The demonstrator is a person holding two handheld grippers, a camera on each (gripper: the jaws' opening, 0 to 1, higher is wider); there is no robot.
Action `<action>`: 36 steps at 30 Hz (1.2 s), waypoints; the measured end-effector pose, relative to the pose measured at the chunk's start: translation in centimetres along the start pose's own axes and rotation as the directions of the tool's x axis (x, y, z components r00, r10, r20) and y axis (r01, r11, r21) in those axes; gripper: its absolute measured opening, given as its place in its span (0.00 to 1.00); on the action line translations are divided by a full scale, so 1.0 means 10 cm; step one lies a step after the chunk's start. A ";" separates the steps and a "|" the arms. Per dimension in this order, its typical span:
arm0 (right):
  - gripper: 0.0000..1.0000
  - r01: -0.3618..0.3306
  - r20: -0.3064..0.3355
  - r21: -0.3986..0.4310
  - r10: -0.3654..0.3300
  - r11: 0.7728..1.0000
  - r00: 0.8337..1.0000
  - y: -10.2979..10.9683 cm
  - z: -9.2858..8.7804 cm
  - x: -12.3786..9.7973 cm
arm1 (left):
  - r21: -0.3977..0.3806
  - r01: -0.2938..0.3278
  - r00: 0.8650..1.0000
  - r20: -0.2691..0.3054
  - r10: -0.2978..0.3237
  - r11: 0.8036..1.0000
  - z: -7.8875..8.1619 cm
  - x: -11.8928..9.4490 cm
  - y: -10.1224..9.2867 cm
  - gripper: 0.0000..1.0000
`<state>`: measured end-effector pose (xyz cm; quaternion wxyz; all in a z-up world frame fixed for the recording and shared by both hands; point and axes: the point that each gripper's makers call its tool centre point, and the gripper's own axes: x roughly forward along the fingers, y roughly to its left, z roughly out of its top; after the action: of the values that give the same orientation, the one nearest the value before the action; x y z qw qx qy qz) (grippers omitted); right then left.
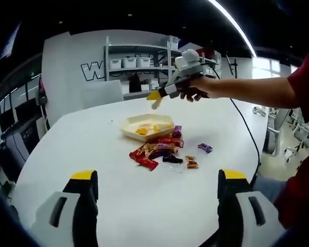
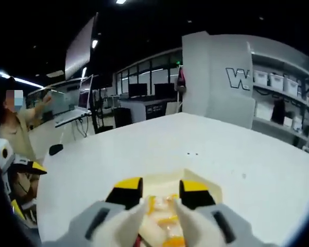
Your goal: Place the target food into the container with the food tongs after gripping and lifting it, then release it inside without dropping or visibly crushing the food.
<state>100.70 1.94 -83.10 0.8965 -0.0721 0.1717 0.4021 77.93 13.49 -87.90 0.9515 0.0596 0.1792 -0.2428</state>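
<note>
A broad white bench (image 1: 82, 149) with rounded corners carries everything. Near its middle sits a shallow cream container (image 1: 132, 133) with yellow food pieces inside. Just in front of it lies a loose cluster of wrapped snacks (image 1: 157, 150): red and brown packets touching one another, a purple one (image 1: 177, 130) against the container's corner, a small dark piece (image 1: 172, 159), an orange packet (image 1: 191, 162), and another purple packet (image 1: 205, 148) slightly apart.

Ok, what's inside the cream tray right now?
The cream tray holds orange and yellow food pieces. In the right gripper view the right gripper covers part of its inside.
</note>
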 end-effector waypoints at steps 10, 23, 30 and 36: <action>0.22 0.003 -0.005 0.007 -0.003 1.000 1.000 0.05 -0.08 -0.19 | 0.011 0.020 1.000 0.011 -0.020 1.000 0.05 -0.01 -0.11 0.94; 0.22 -0.005 0.000 -0.007 0.005 1.000 1.000 0.15 -0.13 -0.35 | 0.021 0.025 1.000 0.019 -0.025 0.999 0.09 -0.05 -0.17 0.94; 0.22 -0.010 0.005 -0.011 0.010 1.000 1.000 0.24 -0.15 -0.45 | 0.027 0.028 1.000 0.011 -0.028 0.999 0.06 -0.08 -0.20 0.94; 0.22 -0.010 -0.003 -0.004 0.010 1.000 1.000 0.28 -0.24 -0.52 | 0.029 0.034 0.999 0.017 -0.035 0.999 0.07 -0.09 -0.24 0.94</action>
<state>94.78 -0.45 -83.36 0.8941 -0.0737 0.1724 0.4068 76.22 11.68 -86.98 0.9478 0.0679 0.1685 -0.2622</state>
